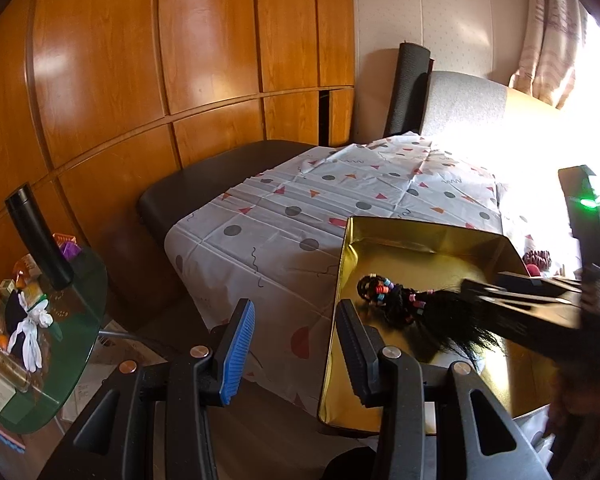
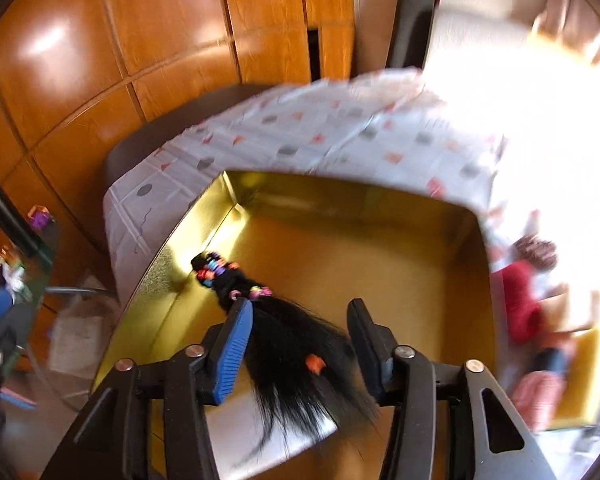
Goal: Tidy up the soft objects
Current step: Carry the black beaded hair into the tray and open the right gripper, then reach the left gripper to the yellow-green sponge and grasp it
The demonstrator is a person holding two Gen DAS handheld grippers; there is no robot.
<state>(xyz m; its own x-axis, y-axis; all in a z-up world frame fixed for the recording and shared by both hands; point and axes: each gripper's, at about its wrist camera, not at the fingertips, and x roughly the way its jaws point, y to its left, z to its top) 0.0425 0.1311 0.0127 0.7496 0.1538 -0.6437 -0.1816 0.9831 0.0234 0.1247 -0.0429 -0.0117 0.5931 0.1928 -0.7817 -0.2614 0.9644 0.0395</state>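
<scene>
A black hair bundle with coloured elastic bands [image 2: 284,336] lies in a shallow gold box [image 2: 380,264] on the patterned tablecloth. My right gripper [image 2: 300,344] is open, its fingers on either side of the loose hair end, over the box. In the left wrist view the same bundle [image 1: 404,304] lies in the gold box [image 1: 420,248], with the right gripper [image 1: 532,304] above its loose end. My left gripper [image 1: 296,344] is open and empty, astride the box's left wall near the table's front edge.
More soft items, a red one [image 2: 520,300] and a striped pink one [image 2: 540,396], lie right of the box, blurred. A white patterned cloth [image 1: 300,216] covers the table. A green glass side table [image 1: 60,340] with bottles and white gloves stands left. Wooden panelling is behind.
</scene>
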